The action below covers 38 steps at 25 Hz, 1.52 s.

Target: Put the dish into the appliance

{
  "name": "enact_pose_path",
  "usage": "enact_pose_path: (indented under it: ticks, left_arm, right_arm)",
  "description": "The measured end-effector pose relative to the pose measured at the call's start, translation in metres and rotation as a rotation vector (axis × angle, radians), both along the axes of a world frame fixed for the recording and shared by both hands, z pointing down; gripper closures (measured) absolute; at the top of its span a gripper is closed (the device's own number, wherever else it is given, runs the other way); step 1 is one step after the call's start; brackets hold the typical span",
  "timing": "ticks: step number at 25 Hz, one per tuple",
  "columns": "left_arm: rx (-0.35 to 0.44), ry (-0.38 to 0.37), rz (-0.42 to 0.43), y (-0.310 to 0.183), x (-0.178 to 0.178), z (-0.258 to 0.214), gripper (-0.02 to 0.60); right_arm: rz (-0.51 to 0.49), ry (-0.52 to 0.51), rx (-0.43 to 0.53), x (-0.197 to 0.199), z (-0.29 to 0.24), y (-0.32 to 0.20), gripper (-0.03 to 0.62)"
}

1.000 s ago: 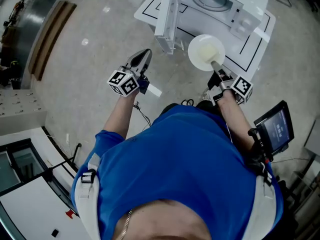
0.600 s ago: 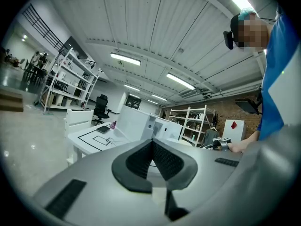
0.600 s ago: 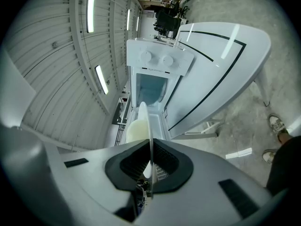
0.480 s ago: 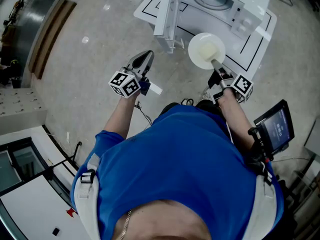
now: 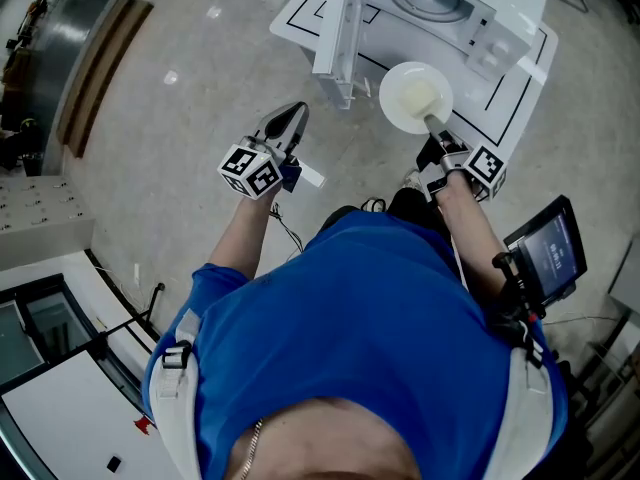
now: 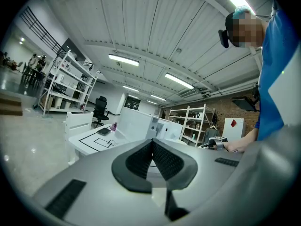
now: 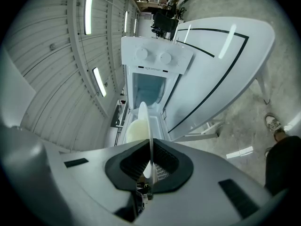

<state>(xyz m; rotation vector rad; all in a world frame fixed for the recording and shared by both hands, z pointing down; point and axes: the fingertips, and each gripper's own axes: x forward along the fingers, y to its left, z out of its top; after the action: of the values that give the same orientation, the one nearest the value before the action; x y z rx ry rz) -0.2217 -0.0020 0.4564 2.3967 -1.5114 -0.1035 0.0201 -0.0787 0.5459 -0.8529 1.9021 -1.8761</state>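
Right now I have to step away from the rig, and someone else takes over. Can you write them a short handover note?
Left gripper: jaws shut, empty, held out over the floor.
Right gripper: jaws shut on the rim of the round cream dish, which is held level just in front of the white microwave oven.
Done: the dish is picked up, and the oven's door stands open.
Left: move the dish into the oven's cavity, set it down and let go. Probably shut the door afterwards.
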Motion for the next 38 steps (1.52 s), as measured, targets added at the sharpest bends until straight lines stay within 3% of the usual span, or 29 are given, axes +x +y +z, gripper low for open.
enact_pose_path:
  ticks: [7,12,17,25,38]
  left_arm:
    - [-0.017,-0.006,-0.04,-0.014,-0.023,0.005,0.575]
    - [-0.046,-0.003,-0.058,-0.053,-0.045,0.013,0.575]
    - [0.003,-0.019,-0.05,-0.059,-0.047,-0.015,0.575]
    - [0.094,-0.067,0.0,-0.101,-0.05,-0.067,0.575]
    - [0.12,-0.122,0.102,-0.214,-0.035,-0.096,0.575]
  right_arm:
    - [0.028,-0.01,-0.018,-0.013,0.006,-0.041,0.582]
    - [0.047,-0.008,-0.046,-0.03,0.018,-0.097,0.582]
    - [0.068,-0.015,-0.042,-0.031,0.009,-0.107,0.582]
    - [0.1,-0.023,-0.047,-0.038,0.007,-0.133,0.582]
    - [0.132,-0.038,-0.102,-0.047,0.026,-0.206,0.582]
